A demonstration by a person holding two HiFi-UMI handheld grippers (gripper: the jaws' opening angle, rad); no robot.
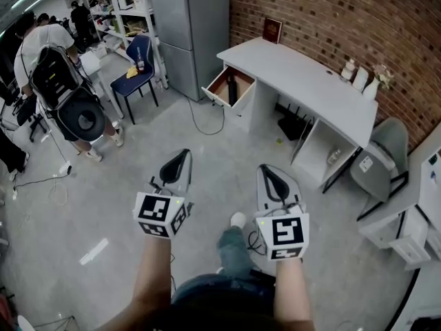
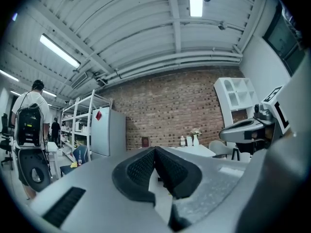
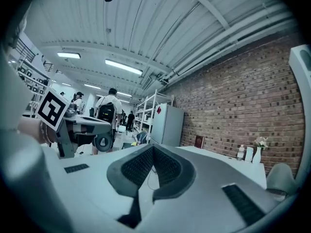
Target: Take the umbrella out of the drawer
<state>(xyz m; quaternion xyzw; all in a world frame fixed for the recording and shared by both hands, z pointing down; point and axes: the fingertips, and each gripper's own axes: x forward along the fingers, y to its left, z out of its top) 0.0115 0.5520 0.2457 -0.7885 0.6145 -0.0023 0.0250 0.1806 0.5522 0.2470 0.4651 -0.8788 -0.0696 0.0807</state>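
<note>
Across the grey concrete floor, at the left end of the long white desk (image 1: 303,81) set against the red brick wall (image 1: 331,12), the white-fronted drawer with a brown wooden inside (image 1: 215,94) is already pulled out. A dark, slim shape, judged to be the folded umbrella (image 1: 232,88), is seen lying in it. Nothing else can be made out in the drawer, though part of its inside is hidden by its own wall.

The task is judged to be at its very start. Only the opening of the drawer is done, and the umbrella has not yet been reached, gripped or lifted out.

The left gripper (image 1: 180,161) and the right gripper (image 1: 270,173) are held level, side by side over the bare floor, well apart from the drawer. In the left gripper view the jaws of the left gripper (image 2: 155,152) are pressed together with nothing between them, and the same is shown for the right gripper (image 3: 151,149) in its own view.

Further right, an open lower compartment (image 1: 310,158) of the desk holds a small pale item that is too small to identify.
</note>
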